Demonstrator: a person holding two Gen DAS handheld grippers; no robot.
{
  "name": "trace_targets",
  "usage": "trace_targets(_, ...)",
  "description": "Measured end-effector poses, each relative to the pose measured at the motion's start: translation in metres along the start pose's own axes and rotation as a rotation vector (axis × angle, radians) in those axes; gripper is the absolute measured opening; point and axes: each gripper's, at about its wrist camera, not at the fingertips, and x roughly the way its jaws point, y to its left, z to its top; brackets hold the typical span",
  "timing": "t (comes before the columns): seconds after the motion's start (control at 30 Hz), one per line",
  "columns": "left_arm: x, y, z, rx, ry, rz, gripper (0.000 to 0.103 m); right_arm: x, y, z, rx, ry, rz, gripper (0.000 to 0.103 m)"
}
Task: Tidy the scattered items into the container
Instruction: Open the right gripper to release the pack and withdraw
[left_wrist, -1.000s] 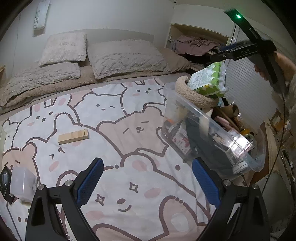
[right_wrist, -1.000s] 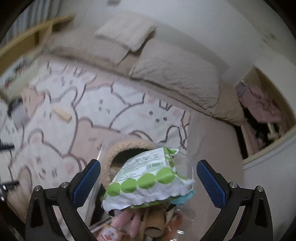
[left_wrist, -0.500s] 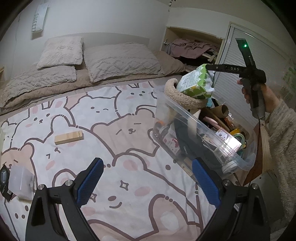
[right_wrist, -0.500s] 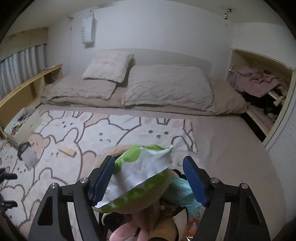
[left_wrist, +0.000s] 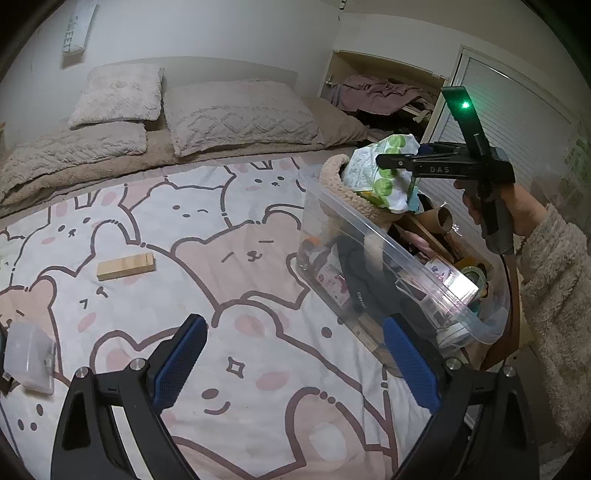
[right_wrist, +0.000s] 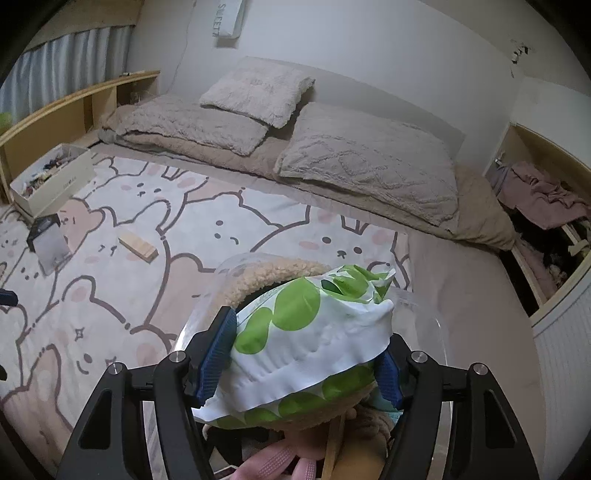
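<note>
A white packet with green dots lies on top of the full clear plastic bin, resting on a fuzzy beige item. My right gripper has its jaws closing on the packet, and both blue pads touch its sides and crumple it. In the left wrist view a hand holds that gripper over the bin's far end. My left gripper hangs open above the bear-print blanket with nothing between its fingers. A wooden block and a small clear box lie loose on the blanket.
The bin holds several items, among them a cardboard tube and a tape roll. A white box of small things stands at the blanket's far left. Pillows line the wall. An open closet is at the right.
The right gripper came down over the packet and its jaws narrowed from wide open until the pads met it; the packet now looks squeezed. The left gripper stayed put.
</note>
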Motion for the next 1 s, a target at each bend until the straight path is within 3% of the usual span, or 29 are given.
trace_targets(0.2,0.002,-0.006,0.000,0.004,0.003,-0.008,0.097,-0.004,-0.002,-0.003,0.009,-0.012,-0.002,0.069)
trace_targets(0.37,-0.003,-0.007,0.004,0.002,-0.014,-0.005,0.097,-0.020,-0.012,-0.005,0.065,-0.083,-0.015,0.073)
trace_targets(0.43,-0.006,-0.007,0.005,0.004,-0.020,0.005,0.097,-0.032,-0.015,-0.005,0.088,-0.119,-0.030,0.082)
trace_targets(0.5,-0.008,-0.007,0.006,0.008,-0.025,0.017,0.097,-0.046,-0.018,-0.005,0.111,-0.162,-0.042,0.100)
trace_targets(0.53,-0.009,-0.008,0.006,0.010,-0.030,0.024,0.097,-0.053,-0.019,-0.005,0.121,-0.180,-0.045,0.102)
trace_targets(1.0,-0.033,-0.015,0.009,0.002,-0.109,0.074,0.097,-0.130,-0.005,-0.036,0.222,-0.339,-0.041,0.103)
